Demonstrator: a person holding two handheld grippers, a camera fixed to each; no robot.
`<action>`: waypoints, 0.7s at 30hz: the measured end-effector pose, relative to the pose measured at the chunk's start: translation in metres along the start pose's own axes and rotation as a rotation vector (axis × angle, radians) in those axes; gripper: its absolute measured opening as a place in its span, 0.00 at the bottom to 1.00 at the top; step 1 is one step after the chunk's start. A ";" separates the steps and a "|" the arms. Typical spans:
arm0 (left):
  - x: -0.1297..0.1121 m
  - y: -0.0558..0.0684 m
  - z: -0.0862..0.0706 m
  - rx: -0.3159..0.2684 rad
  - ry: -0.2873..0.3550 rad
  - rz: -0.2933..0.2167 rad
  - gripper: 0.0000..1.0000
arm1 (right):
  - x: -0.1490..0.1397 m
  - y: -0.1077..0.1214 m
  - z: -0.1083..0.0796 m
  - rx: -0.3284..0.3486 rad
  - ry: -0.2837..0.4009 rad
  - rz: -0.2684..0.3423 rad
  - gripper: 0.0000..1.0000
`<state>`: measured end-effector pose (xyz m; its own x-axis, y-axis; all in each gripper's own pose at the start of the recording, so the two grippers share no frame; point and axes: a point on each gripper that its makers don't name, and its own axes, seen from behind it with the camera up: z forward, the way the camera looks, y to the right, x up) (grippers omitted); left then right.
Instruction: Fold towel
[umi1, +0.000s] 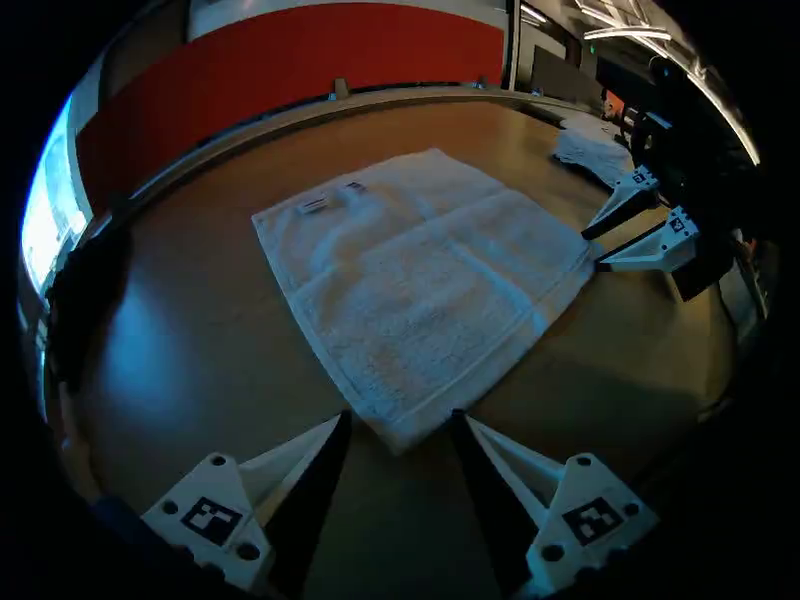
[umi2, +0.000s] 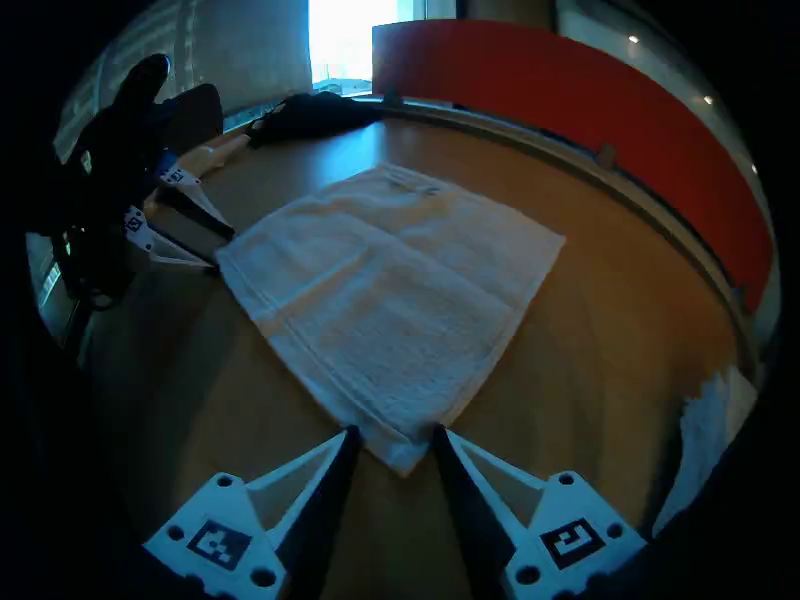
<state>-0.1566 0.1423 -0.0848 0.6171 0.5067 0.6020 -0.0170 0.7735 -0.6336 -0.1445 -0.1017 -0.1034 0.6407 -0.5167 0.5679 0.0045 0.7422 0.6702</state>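
A white towel lies flat on the brown wooden table, with a small label near its far corner. My left gripper is open, its two fingers on either side of the towel's nearest corner. At the right-hand corner, my right gripper is open too, with the towel's edge between its fingertips. In the right gripper view the towel spreads ahead, its near corner lying between the right gripper's spread fingers. The left gripper sits at the towel's left corner.
A second white cloth lies on the table beyond the right gripper, also seen as a crumpled cloth at the right. A red panel runs along the table's far edge. A dark bundle rests at the back.
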 end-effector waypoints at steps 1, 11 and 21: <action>0.000 0.001 0.000 -0.001 -0.001 0.001 0.66 | 0.000 0.000 0.000 0.000 0.000 0.002 0.50; 0.001 0.001 0.001 0.020 -0.008 -0.026 0.27 | -0.001 0.000 -0.001 0.003 -0.001 0.021 0.20; 0.003 -0.002 -0.002 0.030 -0.021 -0.075 0.11 | 0.011 -0.007 -0.003 0.005 0.021 0.020 0.17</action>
<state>-0.1536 0.1418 -0.0829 0.6005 0.4548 0.6577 0.0046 0.8205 -0.5716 -0.1357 -0.1115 -0.1035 0.6563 -0.4926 0.5715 -0.0122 0.7504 0.6609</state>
